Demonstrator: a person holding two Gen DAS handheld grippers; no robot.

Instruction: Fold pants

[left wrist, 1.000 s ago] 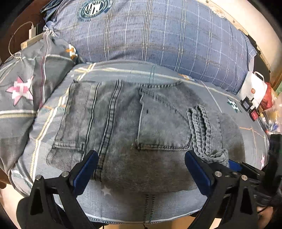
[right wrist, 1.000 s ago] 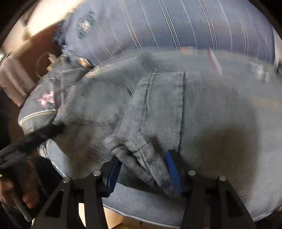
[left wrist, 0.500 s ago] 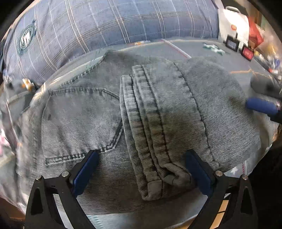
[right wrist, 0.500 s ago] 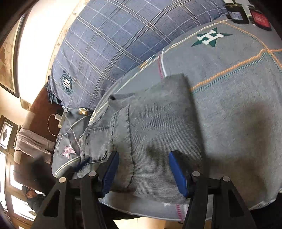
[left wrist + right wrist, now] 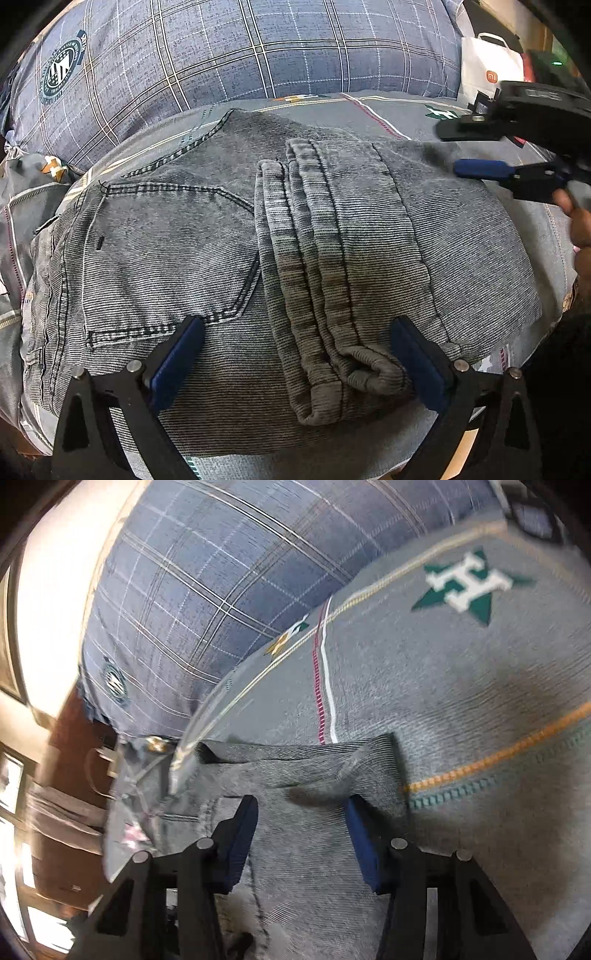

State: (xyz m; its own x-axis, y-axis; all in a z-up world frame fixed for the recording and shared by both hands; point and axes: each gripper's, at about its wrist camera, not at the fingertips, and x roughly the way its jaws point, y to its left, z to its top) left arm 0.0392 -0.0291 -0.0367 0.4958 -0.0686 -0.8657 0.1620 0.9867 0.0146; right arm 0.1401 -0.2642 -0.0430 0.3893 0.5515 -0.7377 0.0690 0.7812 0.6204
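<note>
The pants are lying folded on the bed, directly ahead of both claws. The left claw and right claw are gaping wide, gripping nothing. Judging so, the next fold is needing a fresh grasp at the hem.

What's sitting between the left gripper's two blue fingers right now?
In the left wrist view, the rolled hem end of the folded grey denim pants lies between the open left gripper's fingers, untouched.

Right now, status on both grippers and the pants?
Left gripper open, over the cuffs. Right gripper open, empty. Pants folded on the bedspread. Nothing in the way.
</note>
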